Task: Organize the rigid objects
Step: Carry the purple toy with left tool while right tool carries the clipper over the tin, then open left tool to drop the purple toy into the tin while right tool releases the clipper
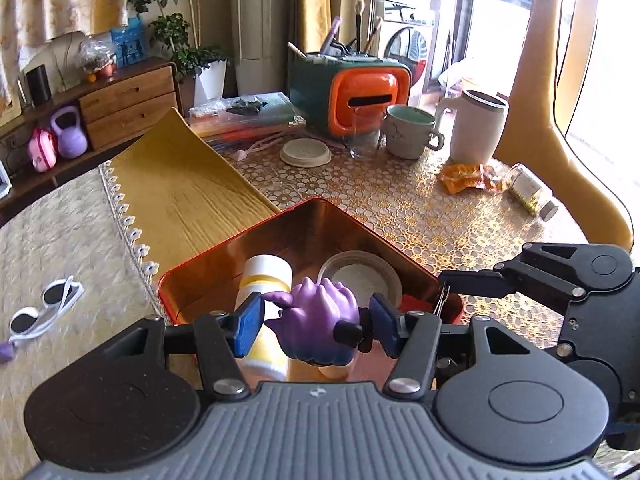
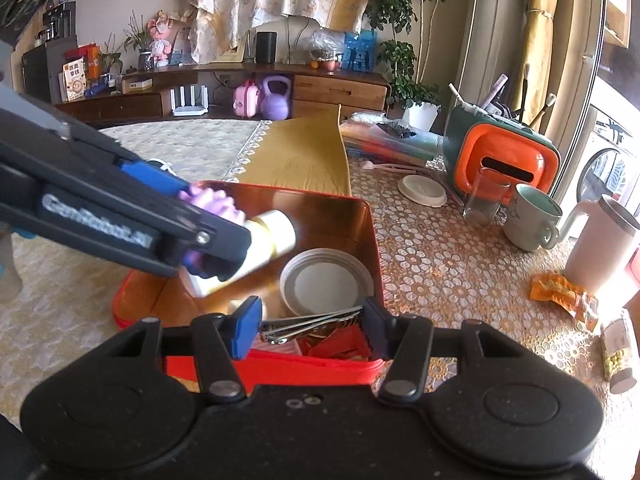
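Observation:
My left gripper is shut on a purple spiky toy figure and holds it over the open red tin box. A white and yellow bottle and a round pale lid lie in the box. In the right wrist view, my right gripper hangs over the near edge of the tin box. Its pads are shut on a bundle of thin metal clips. There the left gripper comes in from the left with the purple toy above the bottle.
An orange and green organiser with brushes, a glass, a mug and a white tumbler stand at the back of the table. A crumpled orange wrapper and a toppled jar lie right. White sunglasses lie left.

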A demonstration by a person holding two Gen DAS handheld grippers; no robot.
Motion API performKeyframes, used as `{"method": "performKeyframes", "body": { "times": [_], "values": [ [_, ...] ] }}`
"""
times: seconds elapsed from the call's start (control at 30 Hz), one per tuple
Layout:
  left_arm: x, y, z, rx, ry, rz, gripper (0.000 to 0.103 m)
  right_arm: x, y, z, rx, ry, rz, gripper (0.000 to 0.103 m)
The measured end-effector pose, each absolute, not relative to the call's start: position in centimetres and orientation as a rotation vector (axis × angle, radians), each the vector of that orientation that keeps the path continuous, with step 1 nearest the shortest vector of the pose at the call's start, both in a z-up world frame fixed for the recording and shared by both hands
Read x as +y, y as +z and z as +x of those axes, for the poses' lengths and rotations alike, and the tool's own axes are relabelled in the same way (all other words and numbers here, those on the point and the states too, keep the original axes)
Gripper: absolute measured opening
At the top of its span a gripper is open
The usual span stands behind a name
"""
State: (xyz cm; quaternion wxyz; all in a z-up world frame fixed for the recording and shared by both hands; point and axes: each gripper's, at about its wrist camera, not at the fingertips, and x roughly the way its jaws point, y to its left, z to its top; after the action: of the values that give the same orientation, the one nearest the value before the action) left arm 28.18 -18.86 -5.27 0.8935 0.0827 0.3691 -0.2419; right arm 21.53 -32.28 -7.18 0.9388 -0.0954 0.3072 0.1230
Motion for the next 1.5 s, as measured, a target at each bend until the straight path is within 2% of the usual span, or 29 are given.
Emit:
{"method": "performKeyframes", "body": {
  "times": [0.47, 0.53, 0.77, 1.0, 1.37, 1.5],
  "values": [
    [-20.4, -8.0, 31.5, 0.826, -0.523, 0.164, 0.057, -31.7, -9.0, 23.6, 0.676, 0.272, -0.196, 0.054],
    [-20.6, -8.2, 31.6, 0.821, -0.526, 0.163, 0.052, -31.7, -9.1, 23.7, 0.681, 0.270, -0.192, 0.054],
    [-20.2, -8.8, 32.1, 0.836, -0.505, 0.149, 0.052, -31.9, -9.3, 24.1, 0.691, 0.263, -0.169, 0.055],
    [-19.6, -8.7, 31.8, 0.837, -0.505, 0.124, 0.052, -32.2, -9.3, 24.1, 0.701, 0.254, -0.137, 0.059],
    [-18.6, -7.1, 29.7, 0.802, -0.520, 0.102, 0.053, -32.0, -8.5, 23.0, 0.680, 0.244, -0.152, 0.060],
    [-17.9, -6.2, 29.0, 0.782, -0.522, 0.086, 0.057, -31.9, -8.1, 22.5, 0.675, 0.247, -0.143, 0.062]
  ]
}}
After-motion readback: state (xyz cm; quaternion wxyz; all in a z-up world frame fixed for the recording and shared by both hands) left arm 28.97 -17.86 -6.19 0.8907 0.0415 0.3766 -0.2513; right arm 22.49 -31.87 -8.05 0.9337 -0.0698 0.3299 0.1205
